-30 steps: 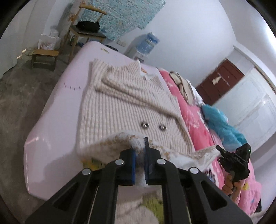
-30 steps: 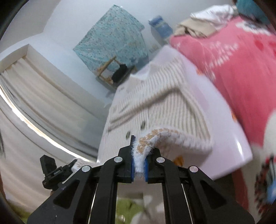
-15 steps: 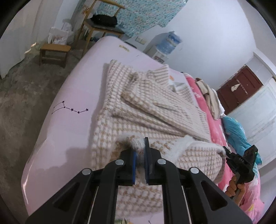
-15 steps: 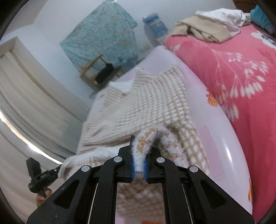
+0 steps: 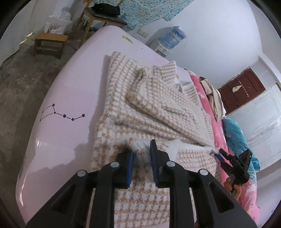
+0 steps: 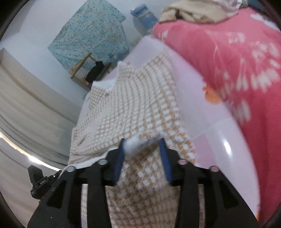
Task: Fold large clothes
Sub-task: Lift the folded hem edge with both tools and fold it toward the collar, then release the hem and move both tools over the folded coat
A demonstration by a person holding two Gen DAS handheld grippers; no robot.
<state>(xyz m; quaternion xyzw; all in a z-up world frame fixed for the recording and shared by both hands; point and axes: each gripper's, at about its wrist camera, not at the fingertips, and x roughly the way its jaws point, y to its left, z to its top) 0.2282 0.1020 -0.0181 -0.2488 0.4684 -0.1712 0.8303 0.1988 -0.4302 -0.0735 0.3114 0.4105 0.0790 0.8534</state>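
A beige-and-white checked knit cardigan [image 5: 158,108] lies on the pale pink bed surface [image 5: 73,87], its lower part folded up over its body. My left gripper [image 5: 141,149] hovers at the folded edge. Its jaws are opening, with the fluffy white hem lying loose between the pads. In the right wrist view the cardigan [image 6: 140,98] stretches ahead, and my right gripper [image 6: 143,142] is also opening, jaws well apart, with the hem slack between them. Each gripper shows at the edge of the other's view: the right gripper [image 5: 218,152], held by a hand, and the left gripper [image 6: 38,180].
A pink floral blanket [image 6: 237,61] borders the right side, with a clothes pile [image 5: 212,94] and blue cloth [image 5: 235,133] on it. On the floor to the left are a wooden stool [image 5: 51,42] and a chair [image 5: 105,15]. A water dispenser [image 5: 172,36] stands behind.
Both grippers carried the hem forward over the cardigan and lowered it onto the body. Their jaws, clamped on the hem before, now stand apart, the right one wider.
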